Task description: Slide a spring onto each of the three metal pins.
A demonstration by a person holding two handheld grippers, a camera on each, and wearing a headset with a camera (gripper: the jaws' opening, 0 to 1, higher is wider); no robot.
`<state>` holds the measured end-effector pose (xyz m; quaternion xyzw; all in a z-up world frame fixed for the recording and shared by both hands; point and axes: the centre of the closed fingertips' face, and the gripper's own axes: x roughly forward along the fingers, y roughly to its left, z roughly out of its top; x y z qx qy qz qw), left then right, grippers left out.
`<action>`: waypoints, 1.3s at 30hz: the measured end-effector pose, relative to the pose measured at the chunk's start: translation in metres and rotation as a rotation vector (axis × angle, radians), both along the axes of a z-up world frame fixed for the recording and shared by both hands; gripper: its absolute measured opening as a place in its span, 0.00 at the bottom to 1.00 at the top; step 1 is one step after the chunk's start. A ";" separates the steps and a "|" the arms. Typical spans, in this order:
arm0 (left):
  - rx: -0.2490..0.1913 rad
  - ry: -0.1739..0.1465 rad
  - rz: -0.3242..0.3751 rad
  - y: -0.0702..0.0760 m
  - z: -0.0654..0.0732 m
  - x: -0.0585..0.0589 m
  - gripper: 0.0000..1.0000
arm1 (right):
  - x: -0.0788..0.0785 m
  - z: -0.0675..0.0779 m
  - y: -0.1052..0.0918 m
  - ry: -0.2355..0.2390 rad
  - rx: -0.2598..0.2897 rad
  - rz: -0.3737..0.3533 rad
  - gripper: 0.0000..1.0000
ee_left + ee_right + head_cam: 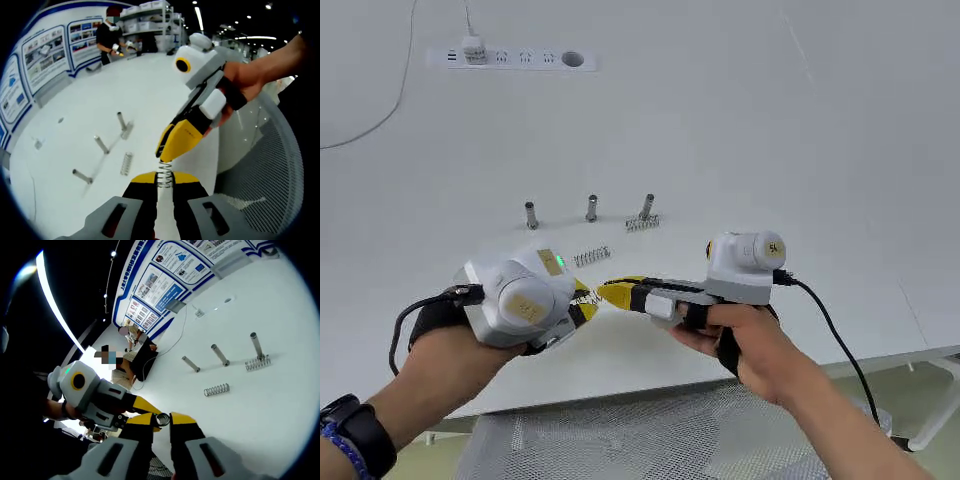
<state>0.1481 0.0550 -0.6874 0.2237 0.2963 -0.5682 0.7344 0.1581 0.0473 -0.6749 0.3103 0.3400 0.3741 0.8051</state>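
Three upright metal pins (531, 215) (591, 208) (646, 207) stand in a row on the white table, all bare. One loose spring (642, 222) lies at the foot of the right pin, another spring (591, 257) lies nearer to me. A third spring (164, 175) is held in the air between both grippers. My left gripper (164, 179) is shut on one end of it. My right gripper (162, 421) is shut on the other end, seen end-on (161, 419). The two grippers meet tip to tip (595, 294) in front of the pins.
A white power strip (510, 58) with a plug and cable sits at the back of the table (770, 150). The table's front edge (650, 385) runs just under my hands, with a mesh surface (620, 440) below. A person (111, 37) stands far off.
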 end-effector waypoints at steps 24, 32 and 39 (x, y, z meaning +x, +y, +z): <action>-0.109 -0.010 -0.001 -0.016 0.026 0.016 0.09 | 0.012 0.034 -0.007 -0.110 -0.181 0.172 0.12; -0.162 -0.037 -0.028 -0.020 0.045 0.017 0.09 | 0.012 0.053 -0.007 -0.179 -0.319 0.320 0.12; -0.216 -0.038 -0.042 -0.024 0.058 0.017 0.09 | 0.011 0.066 -0.006 -0.230 -0.401 0.426 0.12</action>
